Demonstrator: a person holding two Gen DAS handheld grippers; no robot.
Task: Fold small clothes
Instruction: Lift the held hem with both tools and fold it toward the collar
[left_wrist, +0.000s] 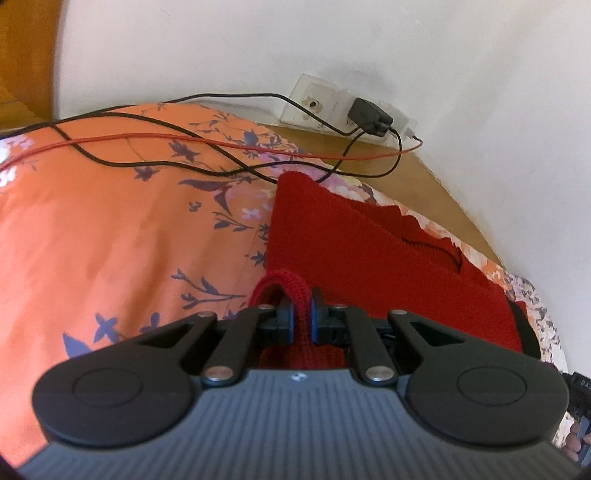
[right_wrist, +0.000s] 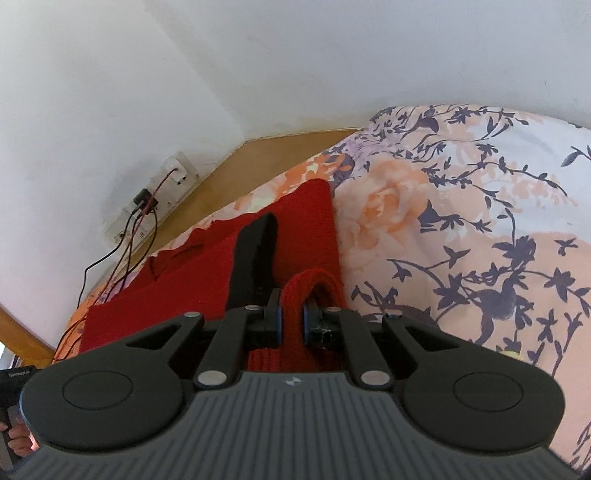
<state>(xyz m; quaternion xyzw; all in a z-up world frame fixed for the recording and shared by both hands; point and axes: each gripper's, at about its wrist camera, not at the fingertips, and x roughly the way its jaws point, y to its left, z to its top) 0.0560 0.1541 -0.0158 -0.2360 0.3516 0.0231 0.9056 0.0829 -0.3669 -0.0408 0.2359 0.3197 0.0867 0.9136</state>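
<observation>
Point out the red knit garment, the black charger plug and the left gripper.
red knit garment (left_wrist: 351, 236), left wrist view, on its flat folded panel.
black charger plug (left_wrist: 369, 114), left wrist view, on the plug body at the wall socket.
left gripper (left_wrist: 303, 312), left wrist view, midway between fingertips, clamped on a red fold.

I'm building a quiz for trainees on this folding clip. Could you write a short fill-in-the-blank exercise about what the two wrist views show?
1. Both grippers are shut on a knitted garment whose colour is ____.
2. The garment lies on a bedsheet printed with a ____ pattern.
3. The black charger is plugged into a socket on the ____.
4. The left gripper pinches a ____ of the fabric between its fingers.

Missing words: red; floral; wall; fold
</observation>
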